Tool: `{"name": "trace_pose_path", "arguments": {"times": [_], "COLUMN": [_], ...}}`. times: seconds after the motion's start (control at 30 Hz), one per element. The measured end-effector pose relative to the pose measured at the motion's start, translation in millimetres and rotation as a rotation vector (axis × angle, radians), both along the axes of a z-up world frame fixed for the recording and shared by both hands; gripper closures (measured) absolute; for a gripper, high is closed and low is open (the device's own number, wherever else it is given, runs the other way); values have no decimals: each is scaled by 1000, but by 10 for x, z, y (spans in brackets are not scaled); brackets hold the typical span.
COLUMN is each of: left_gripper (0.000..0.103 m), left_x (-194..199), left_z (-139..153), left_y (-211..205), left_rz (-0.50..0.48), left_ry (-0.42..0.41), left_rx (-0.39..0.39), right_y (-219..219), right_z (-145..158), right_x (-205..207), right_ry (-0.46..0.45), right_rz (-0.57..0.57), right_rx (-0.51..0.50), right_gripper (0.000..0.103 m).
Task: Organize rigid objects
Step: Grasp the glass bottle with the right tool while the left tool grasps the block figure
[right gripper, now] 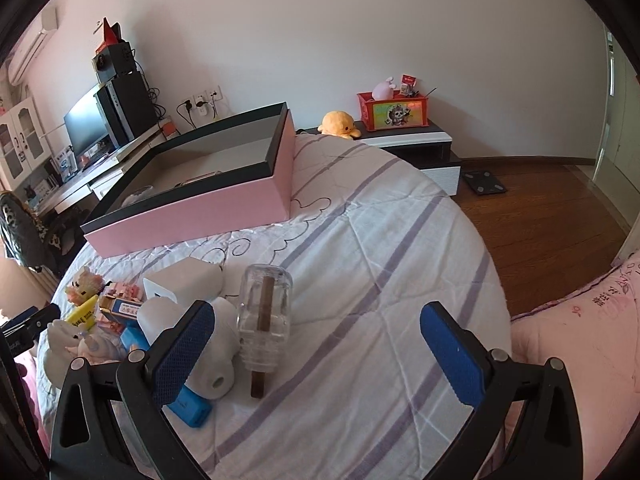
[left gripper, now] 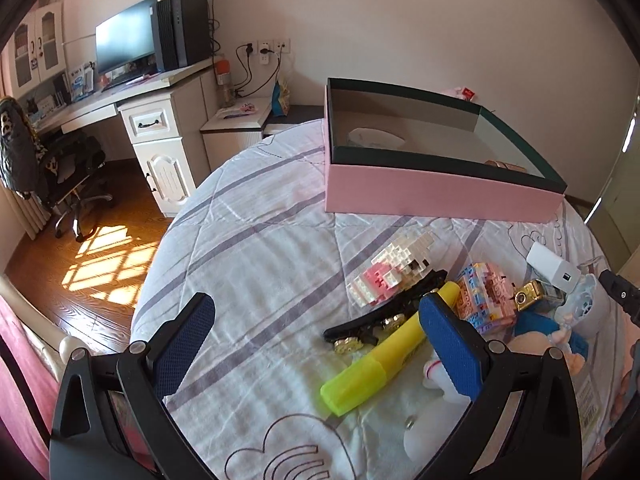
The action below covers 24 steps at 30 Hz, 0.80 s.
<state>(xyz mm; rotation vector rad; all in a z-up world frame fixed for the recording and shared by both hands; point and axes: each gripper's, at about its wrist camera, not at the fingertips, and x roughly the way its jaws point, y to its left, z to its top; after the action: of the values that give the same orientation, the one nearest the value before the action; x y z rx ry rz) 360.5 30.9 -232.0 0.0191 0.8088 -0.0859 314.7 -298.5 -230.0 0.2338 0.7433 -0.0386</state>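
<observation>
hidden: pink box [left gripper: 440, 196] front wall covers most of its inside, pale shape there unclear | yellow marker [left gripper: 380, 356] partly behind left gripper's blue finger pad [left gripper: 452, 348] | white figurine [left gripper: 436, 408] partly covered | blue block [right gripper: 188, 404] mostly under right gripper's finger [right gripper: 180, 356]

The left gripper [left gripper: 316, 334] has its two blue-padded fingers spread wide apart, holding nothing. The right gripper [right gripper: 316, 344] is equally wide and empty.

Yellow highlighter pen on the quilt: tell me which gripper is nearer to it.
Left. The left gripper hovers right at the yellow highlighter pen, with one blue pad just beside its barrel. The right gripper sits further off, over the clear plastic bottle.
</observation>
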Motion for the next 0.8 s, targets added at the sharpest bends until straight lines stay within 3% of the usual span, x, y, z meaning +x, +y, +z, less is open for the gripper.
{"name": "trace_pose_path", "arguments": {"times": [0.13,0.3,0.33,0.43,0.5,0.57,0.63,0.8], "left_gripper": [0,1,4,19,29,31,48,54], "left_x": [229,410,436,519,579,579,554,496], "left_z": [-38,-73,-93,-163,-225,-242,-229,-193], "left_y": [-131,-132,-115,-68,-81,-130,-173,-165], "left_rz": [-37,-22,-27,-47,-30,-36,-64,-75], "left_ry": [25,29,39,85,106,96,86,69], "left_rx": [22,43,25,-45,-9,25,31,35], "right_y": [16,-57,-54,-6,34,50,81,115], "right_z": [-62,-124,-126,-150,-137,-125,-120,-103], "right_x": [157,297,316,364,357,351,319,271], "right_ry": [22,68,72,94,87,85,77,57], "right_rz": [21,38,47,83,115,138,166,182], "right_rx": [16,30,28,-3,-7,-9,-9,-14], "right_gripper": [2,13,15,36,43,53,62,66]}}
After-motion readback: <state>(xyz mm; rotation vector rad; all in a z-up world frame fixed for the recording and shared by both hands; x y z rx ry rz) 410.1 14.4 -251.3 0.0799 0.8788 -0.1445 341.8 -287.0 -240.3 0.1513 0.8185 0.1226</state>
